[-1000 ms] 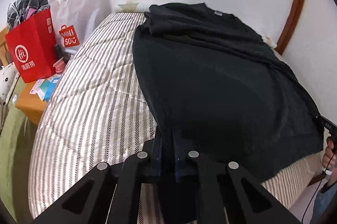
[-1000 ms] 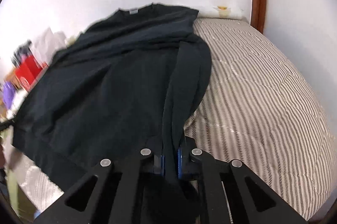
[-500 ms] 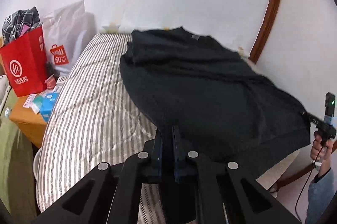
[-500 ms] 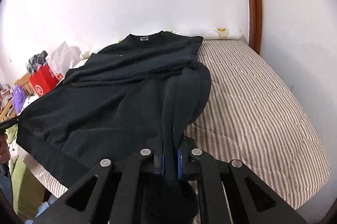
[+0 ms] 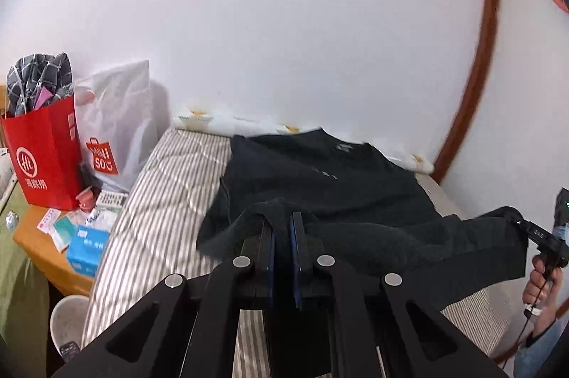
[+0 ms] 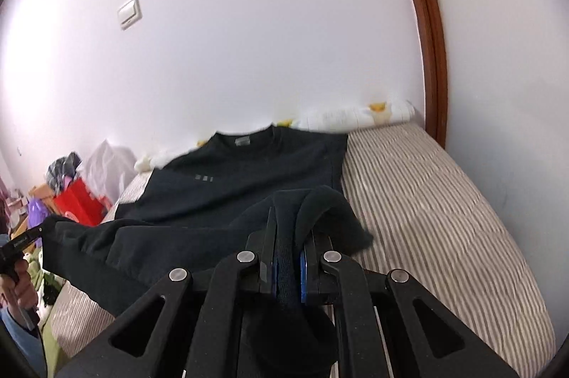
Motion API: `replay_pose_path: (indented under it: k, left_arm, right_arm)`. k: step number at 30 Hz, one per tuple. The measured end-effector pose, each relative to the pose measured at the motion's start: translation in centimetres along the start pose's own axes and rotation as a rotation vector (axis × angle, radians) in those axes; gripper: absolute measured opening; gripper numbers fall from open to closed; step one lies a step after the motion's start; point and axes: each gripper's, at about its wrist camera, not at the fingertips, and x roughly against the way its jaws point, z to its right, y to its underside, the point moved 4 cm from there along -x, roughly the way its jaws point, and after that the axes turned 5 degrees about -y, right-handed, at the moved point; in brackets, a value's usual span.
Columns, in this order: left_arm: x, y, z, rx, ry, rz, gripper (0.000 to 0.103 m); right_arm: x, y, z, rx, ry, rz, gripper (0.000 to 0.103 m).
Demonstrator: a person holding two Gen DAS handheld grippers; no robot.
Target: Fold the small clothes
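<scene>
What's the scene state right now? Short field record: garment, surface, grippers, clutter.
garment: black sweatshirt, collar end flat toward the wall, hem end lifted
surface: striped mattress
left gripper: jaws shut on the hem's left corner
right gripper: jaws shut on the hem's right corner
hem: hangs in the air between both grippers
clutter: red paper bag and white shopping bag on the side table

A white plastic bag [image 5: 113,114] at the far left beside the bed carries a red shopping-bag logo reading "MINI SO". Just left of it, a red paper bag [image 5: 46,157] bears a white circled "Ht" mark with white Chinese characters beneath, too small to read surely. The black shirt's [image 5: 320,178] neck label and small chest marks are illegible.
</scene>
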Motion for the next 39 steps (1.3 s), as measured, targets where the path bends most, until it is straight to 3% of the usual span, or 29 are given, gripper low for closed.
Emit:
replay_pose_path:
  k: [5,13,25,29,31,33,35,39]
  left_arm:
    - [-4.1,-2.8,1.1,-0.043,-0.078,0.007,0.008]
    - [-12.6,-5.4,1.0,-0.043,-0.145,-0.053,0.008]
    - [-21.1,-2.7,-0.3,-0.096,-0.224,-0.171,0.009]
    - [-21.2,-2.6,-0.4,-0.101,-0.22,-0.194,0.012]
    - [-20.7,-2.7,-0.3,-0.108,-0.201,-0.204,0.017]
    - [-19.6,-2.5,-0.3,-0.115,-0.181,-0.203,0.039]
    - [-18.0,-1.8,-0.8,-0.125,-0.18,-0.19,0.049]
    - [-15.5,0.7,-2.1,-0.119,-0.163,-0.211,0.058]
  right_arm:
    - [-3.9,-2.7,-0.2,0.009,0.02,0.007,0.008]
    - [-12.1,-5.6,1.3,-0.025,0.014,-0.056,0.008]
    - [-22.5,-2.9,5.0,-0.098,0.056,-0.228,0.01]
    - [-22.8,-2.0,5.7,-0.115,0.062,-0.277,0.013]
    - [-21.6,-2.0,5.5,-0.09,0.064,-0.285,0.024]
    - [-19.4,-2.1,5.2,-0.059,0.047,-0.274,0.036]
    - [-17.1,-2.0,5.1,-0.015,0.026,-0.257,0.038]
    - [-13.8,-1.6,6.2,0.024,0.098,-0.241,0.038]
